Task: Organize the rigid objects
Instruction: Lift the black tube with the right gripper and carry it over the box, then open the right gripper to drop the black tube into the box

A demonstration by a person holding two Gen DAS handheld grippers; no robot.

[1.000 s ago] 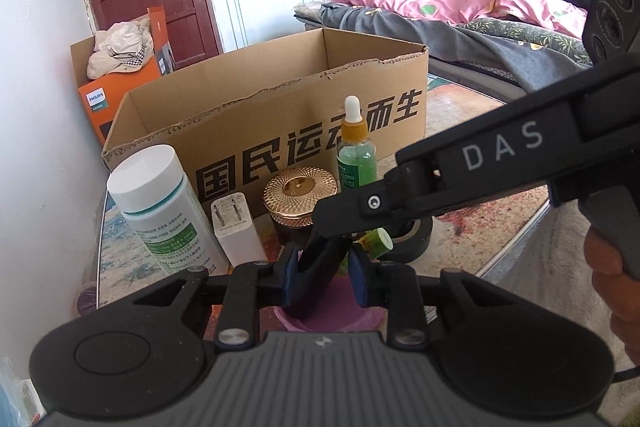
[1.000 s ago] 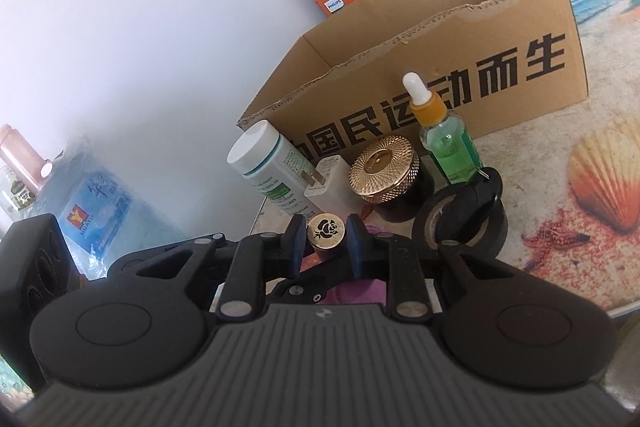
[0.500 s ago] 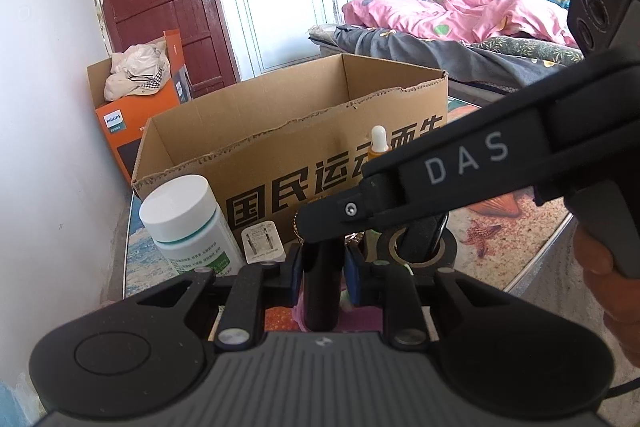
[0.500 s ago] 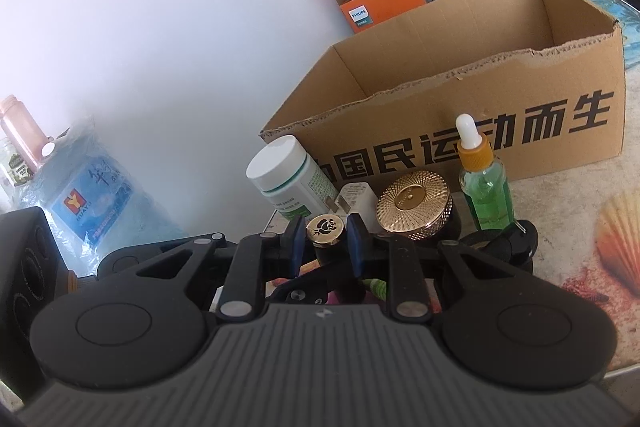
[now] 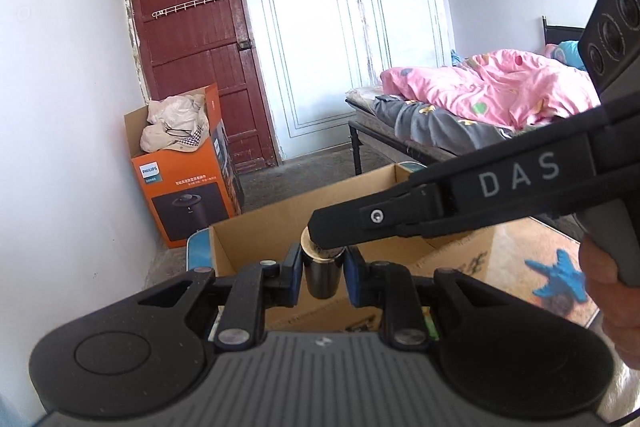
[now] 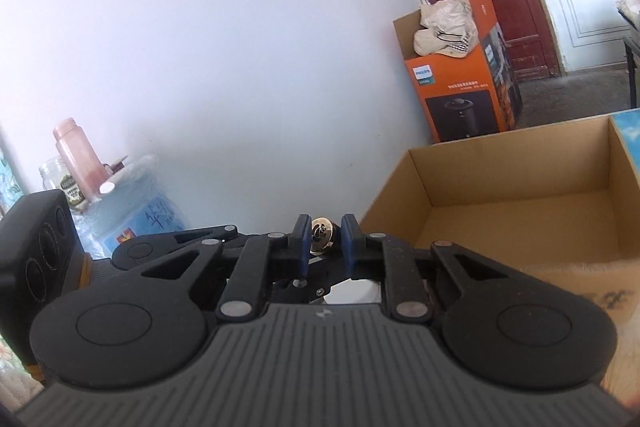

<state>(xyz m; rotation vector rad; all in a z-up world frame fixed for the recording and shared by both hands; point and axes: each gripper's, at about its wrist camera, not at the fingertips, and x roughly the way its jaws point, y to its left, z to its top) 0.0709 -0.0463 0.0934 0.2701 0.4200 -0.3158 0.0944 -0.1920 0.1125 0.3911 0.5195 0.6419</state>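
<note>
Lipstick, a small dark tube with a gold cap, hangs in the air just near of the open cardboard box. Your right gripper pinches only the cap; your left gripper brackets the body, fingers slightly apart. Pull away now and the cap may slide off, dropping the tube short of the box.

an orange philips box stuffed with cloth stands by a red door; a pink quilt covers the bed.
</note>
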